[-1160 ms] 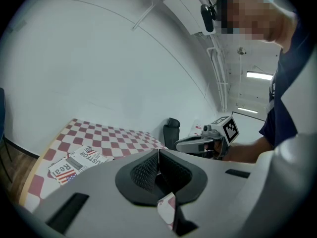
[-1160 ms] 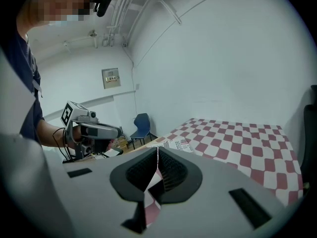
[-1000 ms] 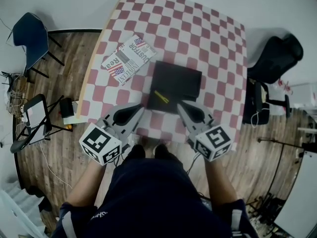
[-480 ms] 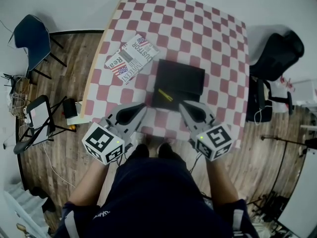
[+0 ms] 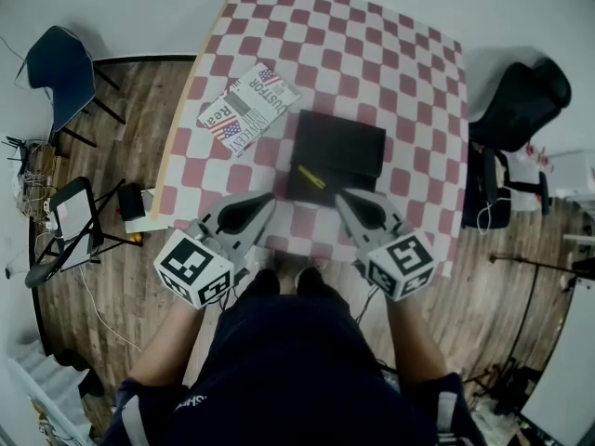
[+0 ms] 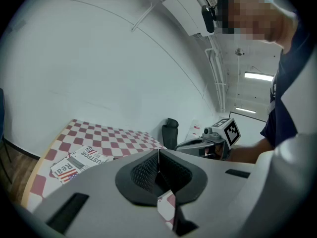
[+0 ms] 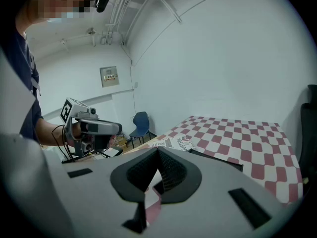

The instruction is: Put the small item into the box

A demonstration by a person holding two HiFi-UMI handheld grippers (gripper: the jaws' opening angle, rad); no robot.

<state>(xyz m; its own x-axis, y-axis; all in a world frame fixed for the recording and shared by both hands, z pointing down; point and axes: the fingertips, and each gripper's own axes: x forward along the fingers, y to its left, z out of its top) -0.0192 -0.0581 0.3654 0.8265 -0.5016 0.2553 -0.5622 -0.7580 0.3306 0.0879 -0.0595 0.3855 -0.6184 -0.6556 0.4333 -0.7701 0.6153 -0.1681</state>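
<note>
A flat black box [image 5: 339,147] lies on the checkered table [image 5: 372,54]. A thin yellow item [image 5: 311,177] rests slantwise on the box's near left part; I cannot tell whether it is inside the box or on a lid. My left gripper [image 5: 266,203] hovers at the table's near edge, just left of the box, jaws shut and empty. My right gripper [image 5: 344,198] hangs at the box's near right corner, also shut with nothing in it. In the right gripper view the box's edge [image 7: 218,160] shows beyond the closed jaws.
A folded newspaper [image 5: 244,110] lies on the table left of the box. A blue chair [image 5: 54,63] and a small stand [image 5: 70,216] are on the wooden floor at left. A black office chair [image 5: 516,110] stands at right.
The head view has shifted a little, so the table sits slightly further right in the picture. Both grippers hold about the same places and stay shut.
</note>
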